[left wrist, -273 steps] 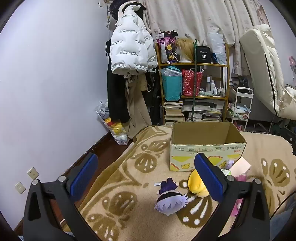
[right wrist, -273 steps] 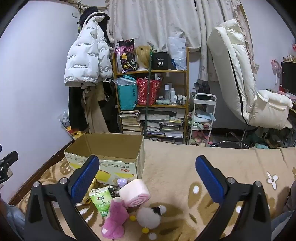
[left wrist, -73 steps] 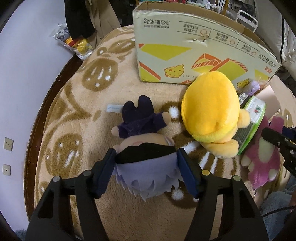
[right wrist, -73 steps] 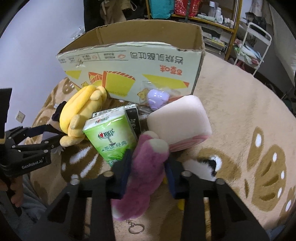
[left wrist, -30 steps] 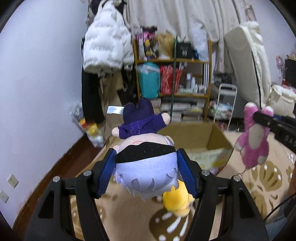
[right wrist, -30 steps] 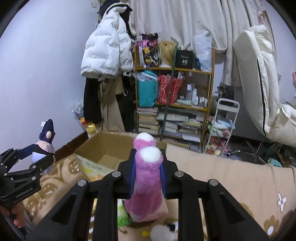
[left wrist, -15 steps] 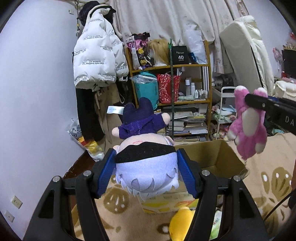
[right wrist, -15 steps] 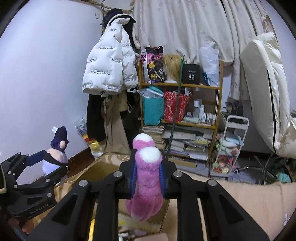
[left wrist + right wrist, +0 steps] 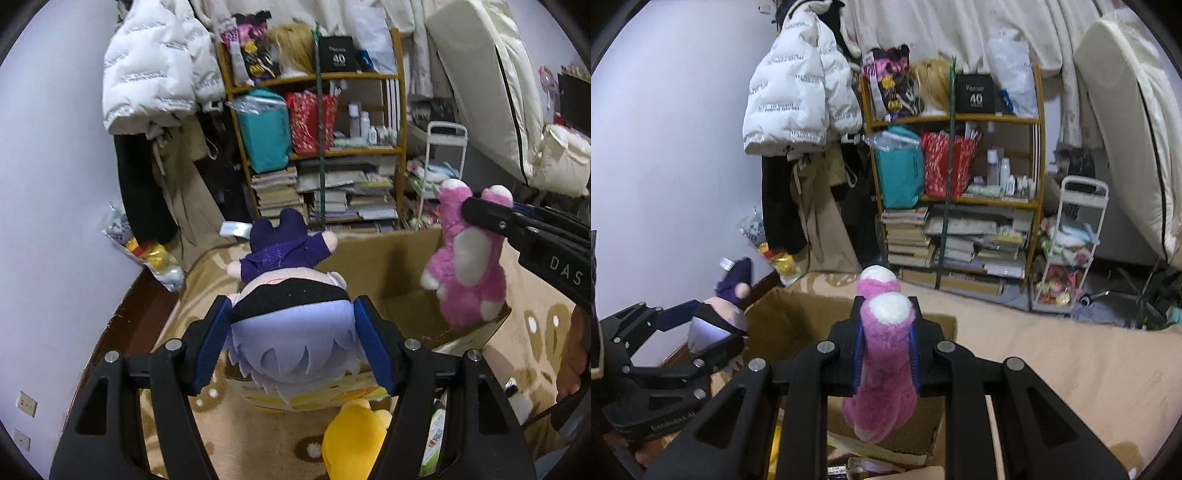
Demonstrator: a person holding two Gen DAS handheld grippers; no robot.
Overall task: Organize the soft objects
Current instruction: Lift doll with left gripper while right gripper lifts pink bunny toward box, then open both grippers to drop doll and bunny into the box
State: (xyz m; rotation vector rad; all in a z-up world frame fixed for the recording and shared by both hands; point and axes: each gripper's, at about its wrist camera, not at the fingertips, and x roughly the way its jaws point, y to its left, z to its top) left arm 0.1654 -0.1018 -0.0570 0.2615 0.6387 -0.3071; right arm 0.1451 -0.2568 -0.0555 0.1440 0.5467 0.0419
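**Bringing both toys over the box**

Hovering above the cardboard box [image 9: 391,266], the left gripper [image 9: 291,339] pinches the purple-haired doll [image 9: 291,325] and the right gripper [image 9: 884,343] pinches the pink plush [image 9: 882,369]. Both have swung in from the blanket [image 9: 1071,362]; dropping comes next.

Bed surface is a tan blanket [image 9: 207,280] with a darker brown leaf/dot pattern. Open cardboard box [image 9: 388,266] sits directly on it, no flaps over the opening. Just in front of the box on the blanket: yellow plush [image 9: 354,439], and right of that plush a green-and-white packet [image 9: 436,443], partly hidden. The blanket runs on past the box's right side as plain tan.
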